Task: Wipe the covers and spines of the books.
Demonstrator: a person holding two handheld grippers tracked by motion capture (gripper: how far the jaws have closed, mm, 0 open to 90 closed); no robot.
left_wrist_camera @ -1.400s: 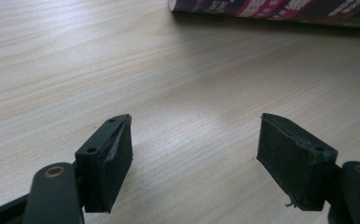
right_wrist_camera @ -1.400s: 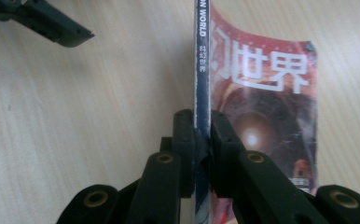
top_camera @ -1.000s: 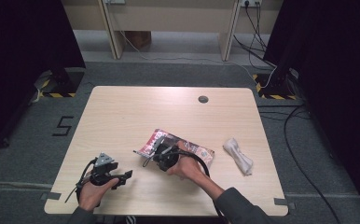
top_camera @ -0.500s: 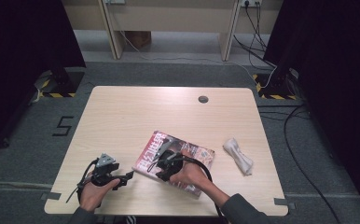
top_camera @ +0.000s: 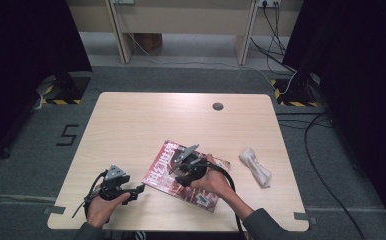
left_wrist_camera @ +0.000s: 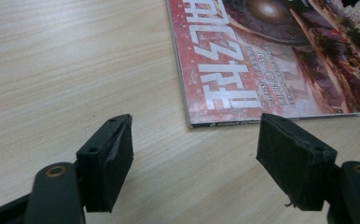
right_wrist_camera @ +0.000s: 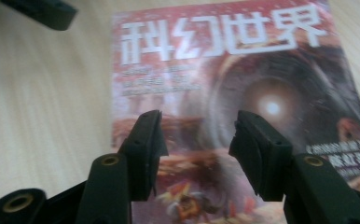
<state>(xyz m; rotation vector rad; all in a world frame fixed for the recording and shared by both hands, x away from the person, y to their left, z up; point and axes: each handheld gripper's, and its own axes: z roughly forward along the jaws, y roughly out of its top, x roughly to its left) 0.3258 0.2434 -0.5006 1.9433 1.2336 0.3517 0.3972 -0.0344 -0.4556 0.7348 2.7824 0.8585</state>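
High view shows the magazine lying closed and flat on the counter. Right gripper hovers above its cover, left gripper just off its corner, both with fingers spread and empty. No grasp is made yet; any lifting or opening seems yet to come.

Both tools gape: left tool low, right tool hovering.

The magazine carries a large white title in Chinese characters across the top of its red cover, reading 科幻世界. Beneath it, at about 7 o'clock from the title, sit lines of smaller print, too blurred to read. On the cover's right edge there is more small Chinese text, possibly a headline. On the floor, at 9 o'clock from the desk, a taped mark forms the numeral 5.
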